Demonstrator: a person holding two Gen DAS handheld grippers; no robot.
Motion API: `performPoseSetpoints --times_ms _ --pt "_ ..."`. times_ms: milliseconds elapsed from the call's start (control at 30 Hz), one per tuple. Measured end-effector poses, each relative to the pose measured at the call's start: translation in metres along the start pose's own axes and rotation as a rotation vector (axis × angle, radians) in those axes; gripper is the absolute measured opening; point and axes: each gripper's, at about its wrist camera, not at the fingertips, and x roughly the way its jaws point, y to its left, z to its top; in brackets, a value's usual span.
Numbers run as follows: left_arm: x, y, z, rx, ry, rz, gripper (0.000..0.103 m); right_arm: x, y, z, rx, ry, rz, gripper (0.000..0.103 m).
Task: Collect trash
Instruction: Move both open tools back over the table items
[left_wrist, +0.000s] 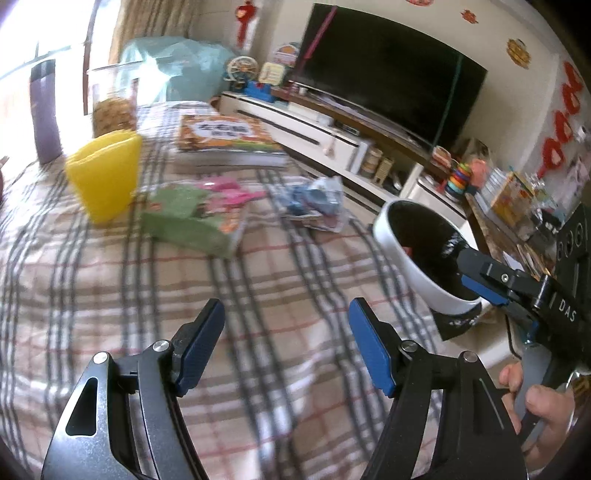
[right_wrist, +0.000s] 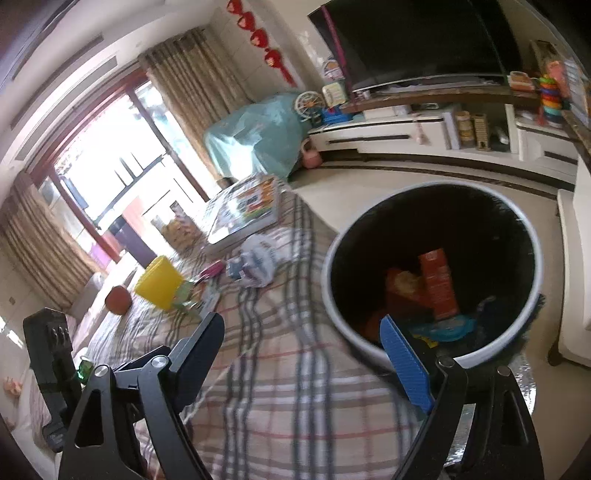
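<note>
Plaid cloth covers the table (left_wrist: 258, 295) in a living room with a television at the upper right. At centre of the left view lies a crumpled plastic wrapper (left_wrist: 318, 203), light, soft and crackly; it looks best pinched at its bunched middle. Lower right stands the bin (right_wrist: 532, 258), with trash already inside. Both the left hand-held gripper (left_wrist: 286, 350) and the right hand-held gripper (right_wrist: 303, 354) are wide and empty.
</note>
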Motion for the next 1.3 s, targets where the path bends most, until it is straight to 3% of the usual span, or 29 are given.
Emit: performPoseSetpoints --times_ms 633,1300 --pt "-0.013 0.066 -0.011 -0.109 -0.004 0.071 0.072 0.040 0.050 -0.018 -0.078 0.077 0.032 0.089" --pt "-0.009 0.085 -0.006 -0.134 0.002 0.098 0.072 0.059 0.059 -0.017 -0.091 0.097 0.032 0.089"
